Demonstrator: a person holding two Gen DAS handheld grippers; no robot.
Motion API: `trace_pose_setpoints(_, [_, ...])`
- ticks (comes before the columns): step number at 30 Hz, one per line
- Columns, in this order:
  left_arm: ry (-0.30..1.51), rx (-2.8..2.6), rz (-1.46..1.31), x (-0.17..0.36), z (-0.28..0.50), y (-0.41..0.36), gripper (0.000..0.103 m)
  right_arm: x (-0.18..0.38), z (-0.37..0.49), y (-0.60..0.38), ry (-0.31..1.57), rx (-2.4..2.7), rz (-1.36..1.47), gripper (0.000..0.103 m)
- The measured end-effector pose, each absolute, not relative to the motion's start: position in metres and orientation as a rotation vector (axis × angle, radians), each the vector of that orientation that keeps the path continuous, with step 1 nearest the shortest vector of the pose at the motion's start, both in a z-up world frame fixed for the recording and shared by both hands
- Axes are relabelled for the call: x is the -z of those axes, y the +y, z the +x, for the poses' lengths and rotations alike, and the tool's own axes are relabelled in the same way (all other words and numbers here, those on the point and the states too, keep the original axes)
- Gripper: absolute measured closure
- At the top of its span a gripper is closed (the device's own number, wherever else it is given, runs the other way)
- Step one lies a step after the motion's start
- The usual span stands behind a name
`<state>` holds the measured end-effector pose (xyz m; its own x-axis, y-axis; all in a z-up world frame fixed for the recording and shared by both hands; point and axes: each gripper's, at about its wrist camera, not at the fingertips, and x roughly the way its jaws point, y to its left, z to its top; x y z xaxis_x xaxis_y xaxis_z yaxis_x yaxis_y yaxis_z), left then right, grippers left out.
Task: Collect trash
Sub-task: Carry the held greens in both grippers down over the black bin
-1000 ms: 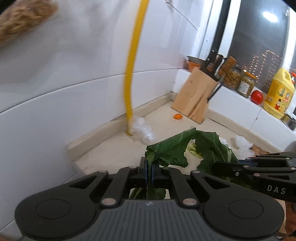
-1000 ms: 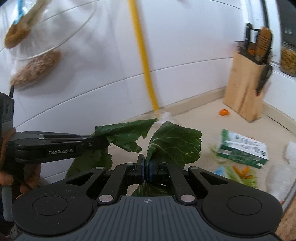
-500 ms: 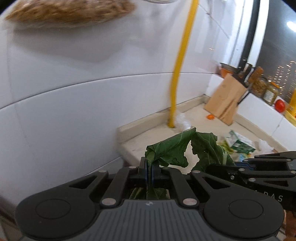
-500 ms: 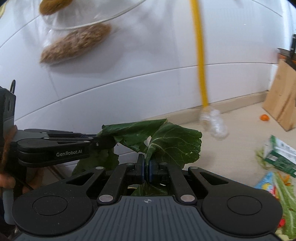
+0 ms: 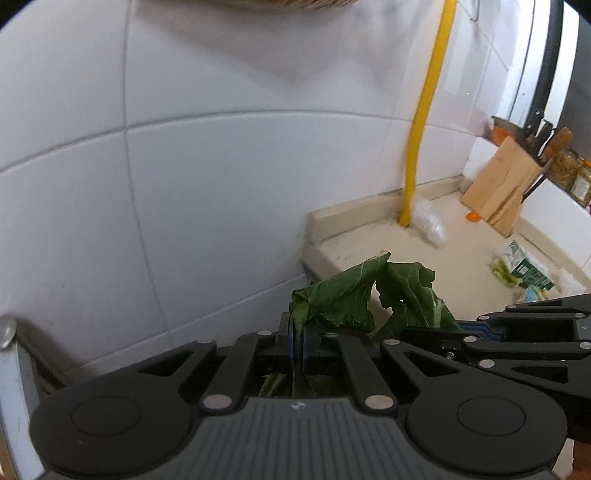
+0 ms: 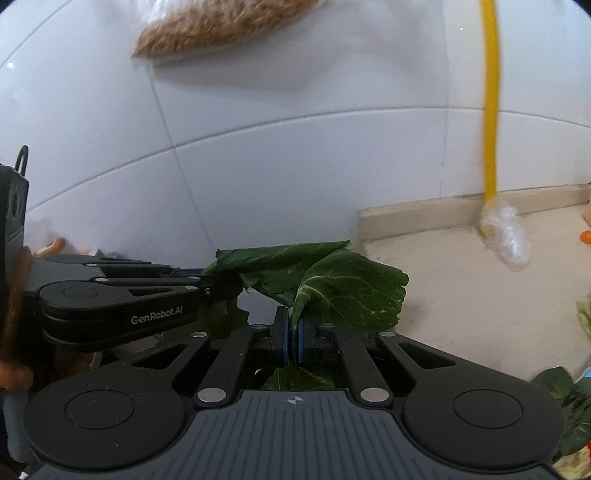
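The brown bundle [image 6: 221, 26] on the wall is cut off at the top edge, and the jars [image 5: 572, 171] beside the knife block [image 5: 498, 184] are too blurred to read.

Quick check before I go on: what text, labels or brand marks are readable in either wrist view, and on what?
"GenRobot.AI": on the side of the left gripper, in the right wrist view.
Green carton print: too blurred to read.
Jar labels: too small to read.
Nothing else legible.
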<state>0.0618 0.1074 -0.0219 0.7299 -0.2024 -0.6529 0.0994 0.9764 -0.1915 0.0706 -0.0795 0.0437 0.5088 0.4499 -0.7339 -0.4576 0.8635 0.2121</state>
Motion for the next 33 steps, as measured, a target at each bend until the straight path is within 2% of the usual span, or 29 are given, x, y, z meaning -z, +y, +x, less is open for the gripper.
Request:
trace_pose_setpoints(22, [0.909, 0.086, -0.187, 0.096, 0.07, 0.134, 0.102, 0.027, 0.082, -0.036, 1.06, -0.513, -0.043, 0.096])
trace_pose_setpoints(33, [0.969, 0.071, -0.169, 0.11, 0.08, 0.133, 0.102, 0.05, 0.091, -0.031, 1.106, -0.478, -0.033, 0.096])
